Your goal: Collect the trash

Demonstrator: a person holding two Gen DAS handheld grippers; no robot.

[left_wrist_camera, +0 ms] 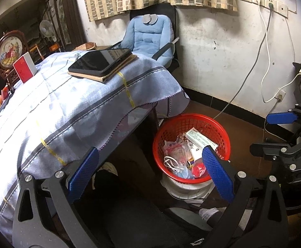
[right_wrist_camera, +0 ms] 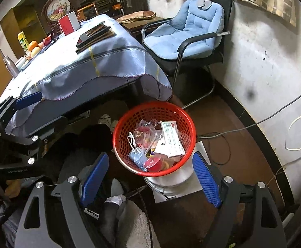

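A red plastic basket (left_wrist_camera: 189, 116) stands on the floor beside the table and holds trash: a white printed carton (left_wrist_camera: 200, 142), crumpled wrappers and blue face masks (right_wrist_camera: 138, 157). My left gripper (left_wrist_camera: 150, 173) is open with nothing between its blue pads; it hovers at the table's edge, its right pad over the basket's near rim. My right gripper (right_wrist_camera: 150, 178) is also open and empty, just above and in front of the same basket (right_wrist_camera: 150, 105). The right gripper's blue pad (left_wrist_camera: 282, 117) shows at the right edge of the left wrist view.
A table with a pale blue cloth (left_wrist_camera: 68, 107) carries a dark tablet on a notebook (left_wrist_camera: 103, 61) and a red-and-white box (left_wrist_camera: 24, 68). A chair with a blue cushion (right_wrist_camera: 183, 41) stands by the wall. Cables (right_wrist_camera: 253, 124) run over the floor. A socked foot (right_wrist_camera: 113, 202) is below.
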